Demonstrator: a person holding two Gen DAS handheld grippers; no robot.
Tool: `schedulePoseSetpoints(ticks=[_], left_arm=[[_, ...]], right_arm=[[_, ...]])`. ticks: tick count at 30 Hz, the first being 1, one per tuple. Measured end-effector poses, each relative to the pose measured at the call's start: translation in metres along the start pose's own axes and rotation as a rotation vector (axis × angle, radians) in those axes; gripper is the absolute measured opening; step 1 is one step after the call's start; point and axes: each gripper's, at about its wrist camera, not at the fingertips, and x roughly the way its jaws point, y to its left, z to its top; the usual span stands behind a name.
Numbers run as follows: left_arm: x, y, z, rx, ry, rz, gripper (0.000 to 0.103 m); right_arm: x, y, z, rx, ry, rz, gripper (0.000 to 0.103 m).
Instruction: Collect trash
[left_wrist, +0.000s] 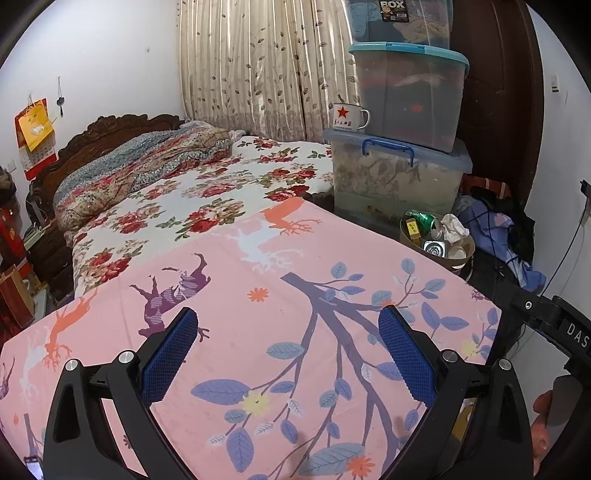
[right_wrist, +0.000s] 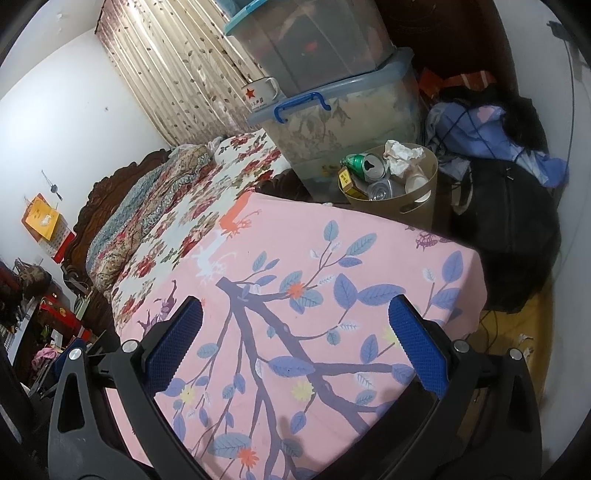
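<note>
Jaws spread and empty on left gripper and right gripper, above pink cloth. Trash sits in bin beyond: light crumpled paper, slippery, dentable cans; pinch folds or rims.

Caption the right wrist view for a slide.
Open right gripper above pink tablecloth; trash bin beyond holds cans and crumpled paper.

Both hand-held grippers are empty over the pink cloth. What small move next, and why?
Probably pan to search for leftover trash. The left hand-held gripper and right hand-held gripper are open, the pink cloth shows nothing loose, and the bin already holds cans and paper.
</note>
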Motion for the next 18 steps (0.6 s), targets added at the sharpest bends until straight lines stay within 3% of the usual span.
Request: schedulePoseSetpoints(ticks=[18], left_arm=[[0.0049, -0.0048, 0.0004, 0.003, 0.01, 0.021, 0.094]], right_arm=[[0.0023, -0.0043, -0.0025, 0.005, -0.011, 0.004, 0.1]])
